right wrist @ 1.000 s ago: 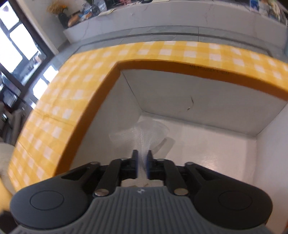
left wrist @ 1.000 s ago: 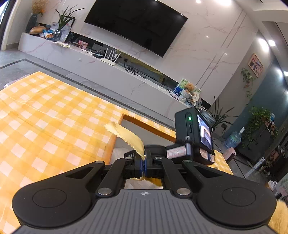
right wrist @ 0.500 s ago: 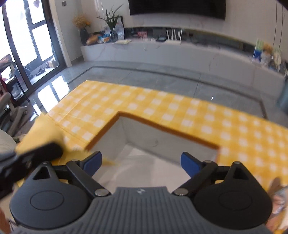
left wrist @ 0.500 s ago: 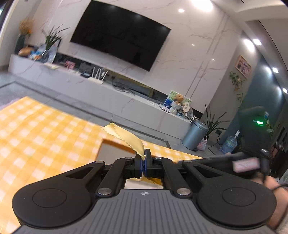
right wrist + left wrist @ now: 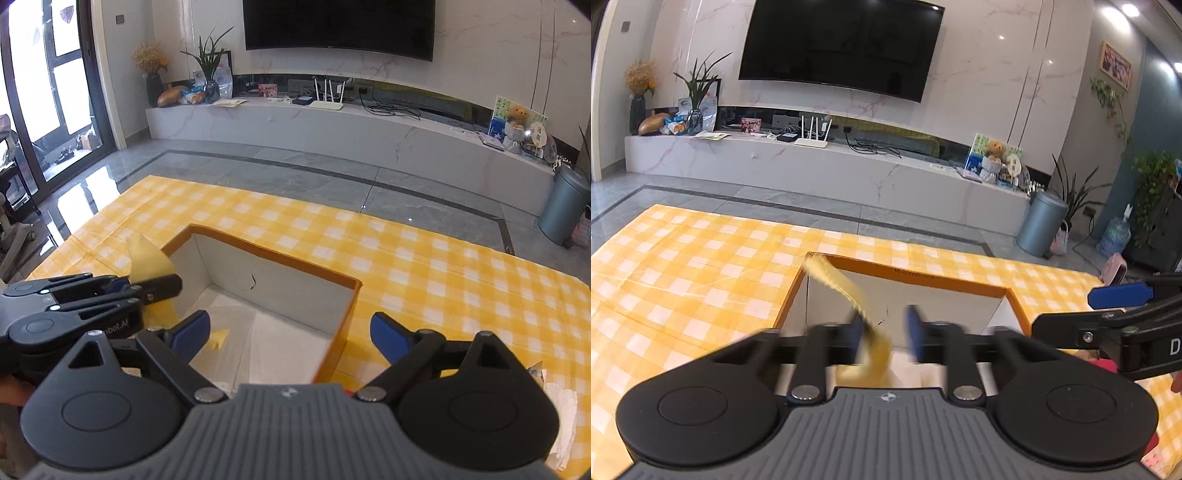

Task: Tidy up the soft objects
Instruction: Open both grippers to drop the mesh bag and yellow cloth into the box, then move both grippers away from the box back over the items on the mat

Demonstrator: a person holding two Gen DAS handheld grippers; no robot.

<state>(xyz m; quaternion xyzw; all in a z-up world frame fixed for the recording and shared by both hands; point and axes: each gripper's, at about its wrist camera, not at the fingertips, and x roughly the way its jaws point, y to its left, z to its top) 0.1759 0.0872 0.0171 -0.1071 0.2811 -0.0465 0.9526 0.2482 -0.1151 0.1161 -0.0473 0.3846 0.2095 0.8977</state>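
While the left gripper (image 5: 882,334) hangs over the near left corner of the open box (image 5: 964,284), its jaws have just been parting — the yellow cloth (image 5: 849,291) is between them, lying against the left pad and clear of the right one, so it reads as let go and about to drop. Its long axis runs up and away to the left, from the jaws toward the box's far left corner, and its lower end droops straight down into the box; the left hand is plainly the nearer one. Further right, the checked tablecloth (image 5: 424,258) spreads around the box, and the right gripper (image 5: 290,334) stands wide apart with nothing in it above the box's near right side. A second ago the left jaws were clamped tight on the cloth and the right gripper was low inside the box, pinched on a clear, filmy piece — now it sits higher, opened and empty.
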